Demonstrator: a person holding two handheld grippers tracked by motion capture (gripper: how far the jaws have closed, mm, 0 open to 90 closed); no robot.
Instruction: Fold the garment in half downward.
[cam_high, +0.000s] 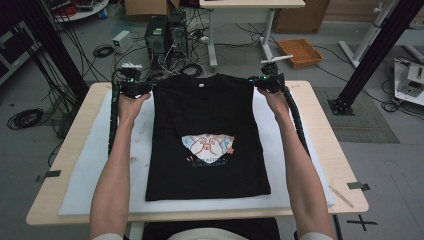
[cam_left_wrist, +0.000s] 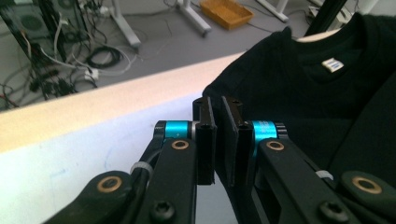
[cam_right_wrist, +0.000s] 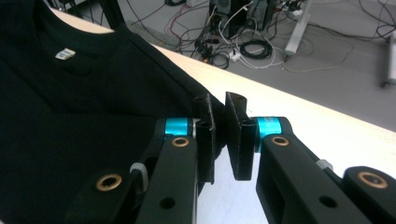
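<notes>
A black T-shirt with a pale cartoon print lies front up on a white mat, its sides folded in and its collar at the far edge. My left gripper holds the shirt's far left shoulder corner, and my right gripper holds the far right one. In the left gripper view the jaws stand nearly together on the shoulder edge of the shirt. The right gripper view has its jaws pinching the other shoulder of the shirt. A neck label shows inside the collar.
The mat covers a light wooden table, where a thin wooden stick lies near the front right corner. Beyond the far edge, on the floor, are computer towers, tangled cables and an orange tray. Black frame posts stand at both sides.
</notes>
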